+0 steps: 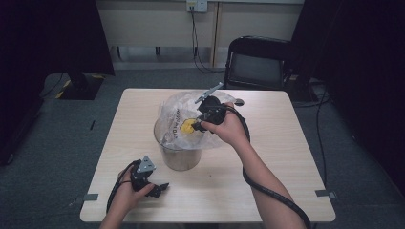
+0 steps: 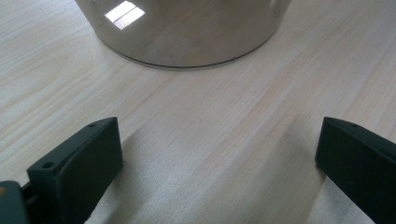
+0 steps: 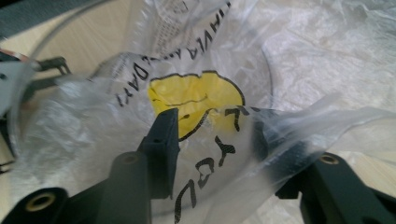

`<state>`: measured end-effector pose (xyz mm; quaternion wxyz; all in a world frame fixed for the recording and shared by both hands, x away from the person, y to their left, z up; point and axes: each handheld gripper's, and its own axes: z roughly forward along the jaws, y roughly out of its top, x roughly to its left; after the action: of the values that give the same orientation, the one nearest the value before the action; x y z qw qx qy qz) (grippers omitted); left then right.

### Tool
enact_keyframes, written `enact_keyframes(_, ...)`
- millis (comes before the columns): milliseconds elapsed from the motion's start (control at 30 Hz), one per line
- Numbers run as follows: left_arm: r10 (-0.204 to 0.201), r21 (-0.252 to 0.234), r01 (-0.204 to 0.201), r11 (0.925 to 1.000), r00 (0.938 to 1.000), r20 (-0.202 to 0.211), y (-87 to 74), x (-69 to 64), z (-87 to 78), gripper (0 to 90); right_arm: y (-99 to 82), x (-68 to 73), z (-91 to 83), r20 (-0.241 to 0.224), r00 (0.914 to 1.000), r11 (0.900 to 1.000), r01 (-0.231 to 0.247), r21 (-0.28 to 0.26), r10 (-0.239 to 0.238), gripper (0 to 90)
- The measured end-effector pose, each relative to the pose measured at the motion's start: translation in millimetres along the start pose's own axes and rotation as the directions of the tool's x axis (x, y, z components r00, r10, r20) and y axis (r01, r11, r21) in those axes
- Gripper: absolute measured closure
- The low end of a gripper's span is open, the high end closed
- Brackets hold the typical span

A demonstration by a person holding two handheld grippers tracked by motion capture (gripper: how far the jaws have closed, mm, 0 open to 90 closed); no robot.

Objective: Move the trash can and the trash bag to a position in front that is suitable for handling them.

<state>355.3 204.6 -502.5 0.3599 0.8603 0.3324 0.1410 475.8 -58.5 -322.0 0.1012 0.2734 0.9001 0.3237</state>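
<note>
Black jaws of the right gripper (image 3: 210, 135) rose nearest the lens, half closed around a fold of the bag (image 3: 196, 70); one jaw sat in front of the film and the other behind it, veiled by plastic, and whether the pads actually pinched the film could not be told. From above, the right gripper (image 1: 199, 125) hovered at the bin's (image 1: 180, 155) mouth, its tips at the yellow face print (image 1: 187, 126).

That clear bag (image 1: 184, 114), printed with black letters, lay crumpled over the bin's rim and spilled toward 1 o'clock across the table (image 1: 267, 157). The bin, a clear cylinder, stood near the table's middle.

At 7 o'clock from the bin, the left gripper (image 1: 160, 188) rested on the tabletop in the person's hand, well apart from the bag. Its jaws stood wide and released, with bare wood between them and the bin's base (image 2: 187, 42) straight ahead.

Beyond the table, at 1 o'clock, a dark chair (image 1: 258, 64) stood on the grey floor.
</note>
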Motion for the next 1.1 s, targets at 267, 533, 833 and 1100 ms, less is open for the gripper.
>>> enact_keyframes(267, 0.001, 0.002, -0.001, 1.0000, 1.0000, 0.002, 0.1, 0.1, -0.2, 0.0, 10.3, -11.2, -14.8, 0.069, 0.9957, 0.9924, -0.054, -0.111, 0.062, 32.1)
enact_keyframes(533, -0.001, 0.002, 0.001, 1.0000, 1.0000, -0.006, 0.1, -0.4, -0.3, 0.0, -2.6, -15.0, 11.1, 0.082, 0.9957, 0.9986, -0.039, -0.035, 0.042, 46.2)
enact_keyframes(833, -0.104, -0.009, 0.105, 0.9944, 0.9910, 0.085, -1.2, 3.4, -13.8, 12.8, -5.7, -13.0, 15.0, 0.077, 0.9964, 0.9994, 0.035, 0.000, -0.035, 62.8)
enact_keyframes(1100, -0.263, -0.137, 0.281, 0.9500, 0.9552, 0.136, 13.1, 27.5, -60.4, 16.4, -2.9, -10.4, 4.7, 0.050, 0.9954, 0.9964, 0.082, -0.019, -0.081, 64.0)
